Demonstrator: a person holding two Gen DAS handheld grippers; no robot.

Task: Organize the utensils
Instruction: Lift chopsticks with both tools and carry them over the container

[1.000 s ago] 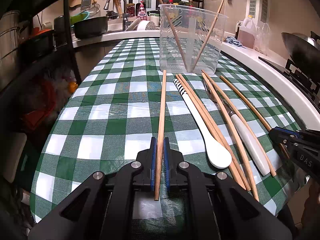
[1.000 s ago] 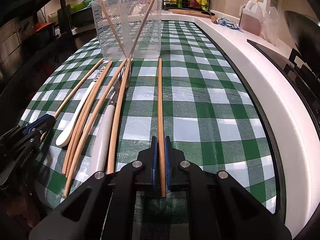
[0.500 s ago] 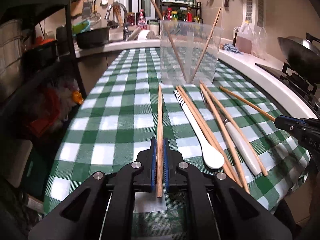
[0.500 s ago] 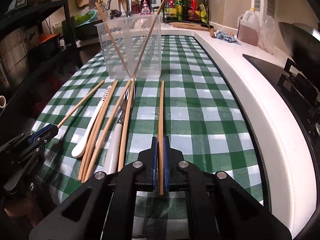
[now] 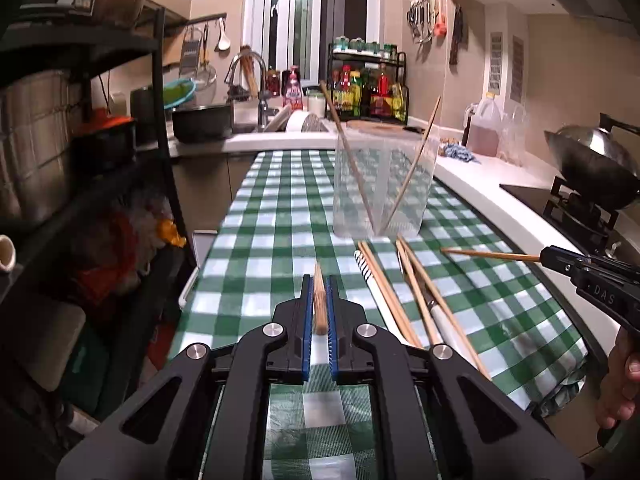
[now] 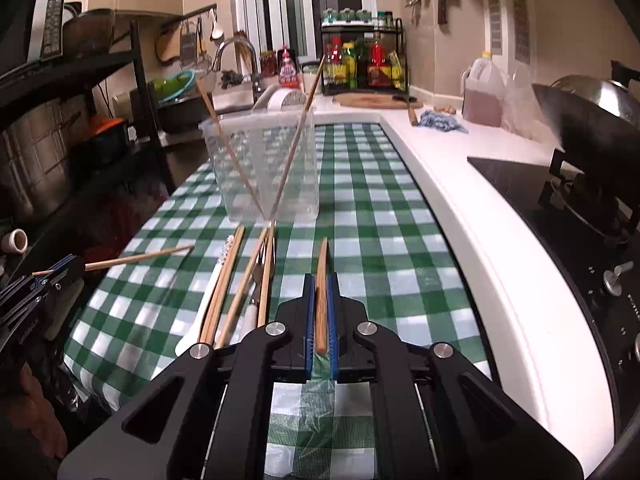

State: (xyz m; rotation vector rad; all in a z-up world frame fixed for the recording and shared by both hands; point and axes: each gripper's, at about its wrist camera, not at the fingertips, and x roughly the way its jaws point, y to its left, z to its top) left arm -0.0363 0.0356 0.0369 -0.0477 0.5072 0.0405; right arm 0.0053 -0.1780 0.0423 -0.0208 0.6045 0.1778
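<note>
Between each tool's (image 5: pixel 319 300) pads, one chopstick (image 5: pixel 319 296).

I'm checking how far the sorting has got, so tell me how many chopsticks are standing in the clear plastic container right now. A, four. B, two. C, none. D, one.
B: two chopsticks lean crossed inside the clear container, while the left gripper and right gripper each hold one more and the rest lie on the checked cloth.
</note>
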